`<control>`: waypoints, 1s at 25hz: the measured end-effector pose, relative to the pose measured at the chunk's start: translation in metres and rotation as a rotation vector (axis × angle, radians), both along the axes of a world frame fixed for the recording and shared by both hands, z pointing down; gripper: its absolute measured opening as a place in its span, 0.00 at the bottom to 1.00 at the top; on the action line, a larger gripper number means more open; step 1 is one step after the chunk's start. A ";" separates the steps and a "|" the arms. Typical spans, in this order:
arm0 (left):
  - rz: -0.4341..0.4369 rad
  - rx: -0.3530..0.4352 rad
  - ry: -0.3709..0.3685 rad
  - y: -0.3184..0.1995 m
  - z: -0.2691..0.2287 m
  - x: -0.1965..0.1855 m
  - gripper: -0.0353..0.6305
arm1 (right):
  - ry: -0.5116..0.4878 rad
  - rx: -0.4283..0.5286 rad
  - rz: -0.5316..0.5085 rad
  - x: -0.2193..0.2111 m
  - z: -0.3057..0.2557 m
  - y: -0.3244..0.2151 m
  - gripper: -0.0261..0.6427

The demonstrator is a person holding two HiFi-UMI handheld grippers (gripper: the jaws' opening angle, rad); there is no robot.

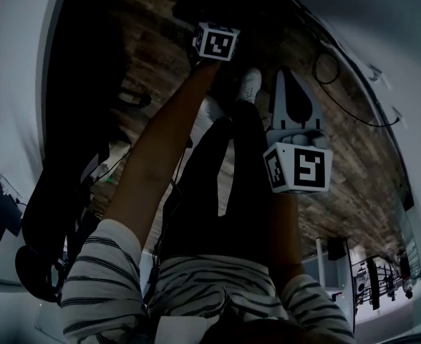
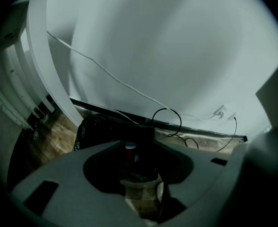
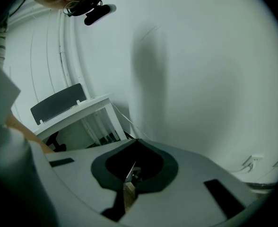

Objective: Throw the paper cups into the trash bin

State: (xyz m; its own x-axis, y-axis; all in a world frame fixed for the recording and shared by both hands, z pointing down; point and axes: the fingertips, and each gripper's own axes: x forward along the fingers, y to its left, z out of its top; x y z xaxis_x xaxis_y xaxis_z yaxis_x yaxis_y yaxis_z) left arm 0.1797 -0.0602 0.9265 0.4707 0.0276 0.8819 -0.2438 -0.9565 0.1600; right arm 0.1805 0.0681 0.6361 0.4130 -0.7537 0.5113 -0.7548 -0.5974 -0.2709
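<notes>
Though dim — black-lined bin [image 2: 99, 129], contents unseen

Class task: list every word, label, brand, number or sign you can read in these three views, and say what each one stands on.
No readable text in any view.
Near marker cube and far marker cube: black-and-white square patterns only, no letters or digits.
Red-banded container in the left gripper view: any print is too small and dark to read.
</notes>
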 end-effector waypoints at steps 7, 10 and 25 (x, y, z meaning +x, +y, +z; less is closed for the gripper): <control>-0.040 0.005 0.050 0.003 -0.053 -0.003 0.27 | 0.008 0.003 -0.006 -0.006 -0.026 0.003 0.05; -0.076 -0.021 0.084 0.005 -0.080 -0.005 0.24 | 0.016 0.003 -0.011 -0.009 -0.039 0.003 0.05; -0.221 -0.051 0.199 -0.011 -0.187 -0.044 0.13 | 0.058 0.025 -0.077 -0.030 -0.097 -0.016 0.05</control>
